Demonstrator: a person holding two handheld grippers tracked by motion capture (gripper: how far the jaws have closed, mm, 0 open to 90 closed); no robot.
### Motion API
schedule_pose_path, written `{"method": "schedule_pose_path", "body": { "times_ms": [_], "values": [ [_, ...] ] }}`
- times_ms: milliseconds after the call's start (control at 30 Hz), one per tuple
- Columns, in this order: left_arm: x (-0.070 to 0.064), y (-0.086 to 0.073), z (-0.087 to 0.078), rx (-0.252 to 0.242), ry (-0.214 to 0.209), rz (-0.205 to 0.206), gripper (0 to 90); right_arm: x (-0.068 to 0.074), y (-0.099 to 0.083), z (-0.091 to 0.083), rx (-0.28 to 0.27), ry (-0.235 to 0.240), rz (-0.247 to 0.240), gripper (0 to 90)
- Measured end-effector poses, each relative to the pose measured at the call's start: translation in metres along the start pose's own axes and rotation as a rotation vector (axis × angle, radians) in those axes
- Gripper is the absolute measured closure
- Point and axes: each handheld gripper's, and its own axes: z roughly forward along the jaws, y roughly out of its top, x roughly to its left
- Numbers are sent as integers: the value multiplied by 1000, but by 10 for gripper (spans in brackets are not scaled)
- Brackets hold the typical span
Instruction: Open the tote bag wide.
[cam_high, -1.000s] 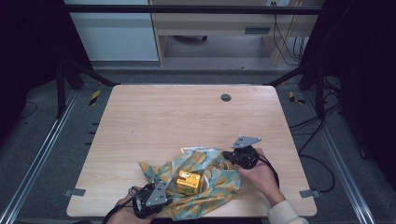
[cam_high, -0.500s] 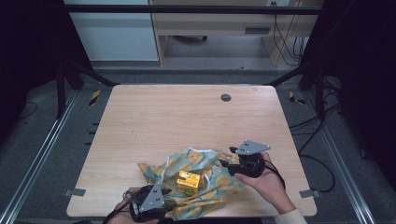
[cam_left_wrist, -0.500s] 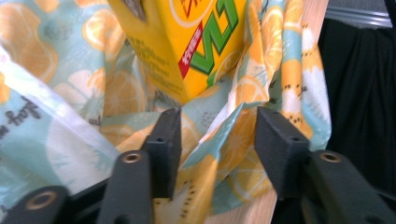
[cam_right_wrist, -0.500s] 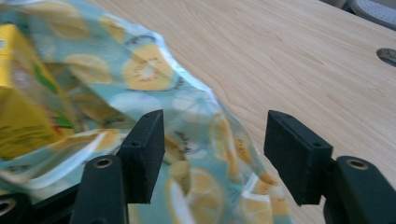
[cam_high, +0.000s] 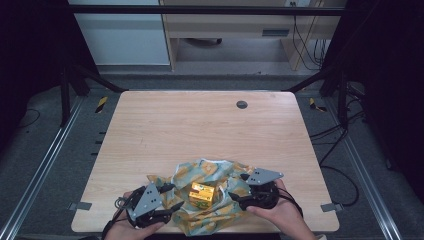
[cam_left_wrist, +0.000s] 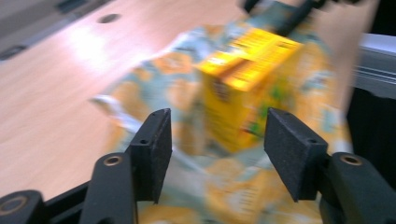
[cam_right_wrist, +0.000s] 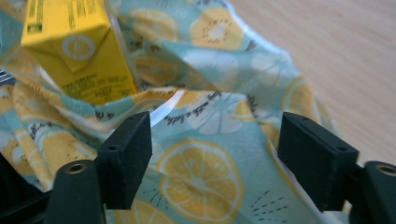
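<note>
Your yellow box (cam_high: 202, 193) sits on the lemon cloth (cam_high: 210, 172) near your edge of the table (cam_high: 200, 125). The cloth is bunched up around it. Your left gripper (cam_high: 172, 196) is just left of the box with its jaws wide apart and nothing in them. Your right gripper (cam_high: 236, 187) is just right of the box. Its jaws are wide apart too, right over the cloth, but not pinching it.
</note>
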Motion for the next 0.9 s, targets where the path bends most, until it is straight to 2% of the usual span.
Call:
{"method": "schedule_pose_path", "body": {
  "times_ms": [67,167,267,400,467,567,667,800,900],
  "values": [
    [7,4,6,16,28,-4,448,2,-4,3,16,10,-1,210],
    [13,8,21,60,34,22,460,6,-8,8,44,25,0,141],
    [14,2,31,98,18,7,461,9,-13,13,76,47,-18,135],
    [10,-12,38,163,-28,11,453,13,-19,16,105,65,-22,149],
    [7,-17,39,194,-31,24,453,16,-21,17,118,67,-35,172],
    [5,-23,41,225,-40,17,440,19,-24,14,125,65,-64,244],
    [3,-27,41,248,-40,14,427,22,-26,7,116,70,-71,364],
    [5,-29,43,277,-36,14,404,22,-30,-1,116,85,-87,662],
    [6,-31,44,294,-34,14,389,20,-32,-4,120,116,-89,815]
  ]
}}
